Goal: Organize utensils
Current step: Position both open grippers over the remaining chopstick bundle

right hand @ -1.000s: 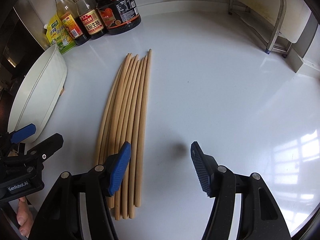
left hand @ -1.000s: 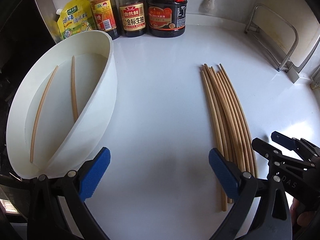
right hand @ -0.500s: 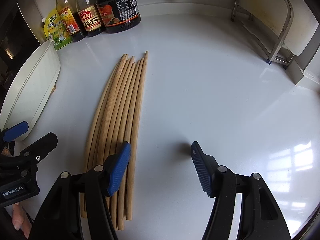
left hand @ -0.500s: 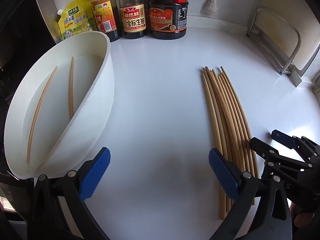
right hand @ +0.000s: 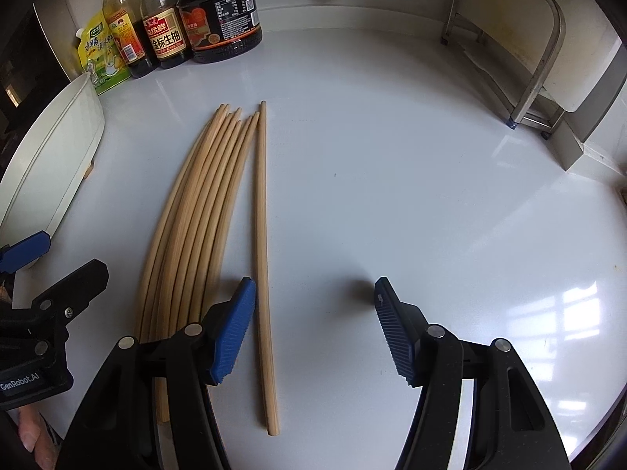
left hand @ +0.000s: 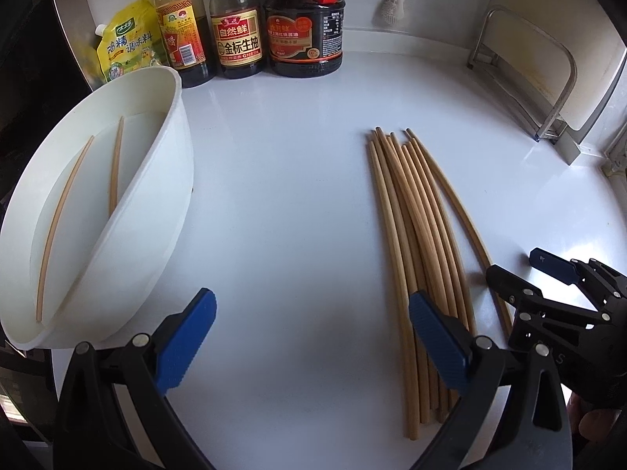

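Between the right gripper's (right hand: 313,325) spread fingers lay one separated chopstick (right hand: 261,235): light, stiff, smooth, liable to roll; best pinched mid-shaft.

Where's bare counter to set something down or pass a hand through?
Widest free patch: right of the single chopstick, out to the metal rack. Second lane: between the white bin and the chopstick bundle, in front of the left gripper. Crowded: back-left corner with the sauce bottles.
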Tool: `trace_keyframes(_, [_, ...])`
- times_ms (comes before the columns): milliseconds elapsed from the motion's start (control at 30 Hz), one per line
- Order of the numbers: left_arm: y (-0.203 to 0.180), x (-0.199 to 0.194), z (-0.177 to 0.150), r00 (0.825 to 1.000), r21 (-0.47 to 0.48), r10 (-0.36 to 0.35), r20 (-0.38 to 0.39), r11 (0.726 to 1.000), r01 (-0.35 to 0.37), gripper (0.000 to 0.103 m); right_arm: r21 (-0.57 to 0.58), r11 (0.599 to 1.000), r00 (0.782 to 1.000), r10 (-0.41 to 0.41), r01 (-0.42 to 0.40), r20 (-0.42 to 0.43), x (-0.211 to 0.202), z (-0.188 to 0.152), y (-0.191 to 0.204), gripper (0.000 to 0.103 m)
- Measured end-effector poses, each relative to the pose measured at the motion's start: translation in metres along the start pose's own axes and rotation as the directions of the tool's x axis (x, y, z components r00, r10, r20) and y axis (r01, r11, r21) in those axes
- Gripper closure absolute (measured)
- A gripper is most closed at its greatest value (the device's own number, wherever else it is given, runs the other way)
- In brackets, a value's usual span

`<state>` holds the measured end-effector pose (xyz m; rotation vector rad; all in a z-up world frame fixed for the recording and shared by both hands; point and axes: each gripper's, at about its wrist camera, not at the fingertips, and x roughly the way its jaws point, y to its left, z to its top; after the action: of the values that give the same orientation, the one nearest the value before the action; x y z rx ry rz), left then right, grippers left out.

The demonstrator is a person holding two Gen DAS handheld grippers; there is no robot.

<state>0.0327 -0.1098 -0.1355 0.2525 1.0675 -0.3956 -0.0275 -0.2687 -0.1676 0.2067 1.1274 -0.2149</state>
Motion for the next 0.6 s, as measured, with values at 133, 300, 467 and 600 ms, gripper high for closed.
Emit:
trace_keyframes(133, [-0.005,0.007,0.000,1.000,0.008,-0.003,-0.012,1.000,0.003,0.006,0.017,1.000,1.000,0.011,-0.011,0.004,-0.002,-0.003,-0.010,0.043])
trace_keyframes(300, [-0.009,0.017,-0.004,1.000,0.024,0.005,-0.029,1.000,-0.004,0.006,0.016,1.000,0.999,0.024,-0.024,0.021,-0.007,-0.003,-0.011,0.043])
trace_keyframes(467, [-0.009,0.020,-0.009,1.000,0.038,0.027,-0.009,0.999,-0.026,0.005,0.018,0.999,0.999,0.033,-0.034,0.025,-0.010,-0.001,-0.012,0.043])
trace_keyframes(600, [-0.006,0.021,-0.006,0.999,0.033,0.037,-0.006,0.999,-0.036,0.005,0.015,0.999,0.999,0.038,-0.039,0.027,-0.011,0.002,-0.013,0.043])
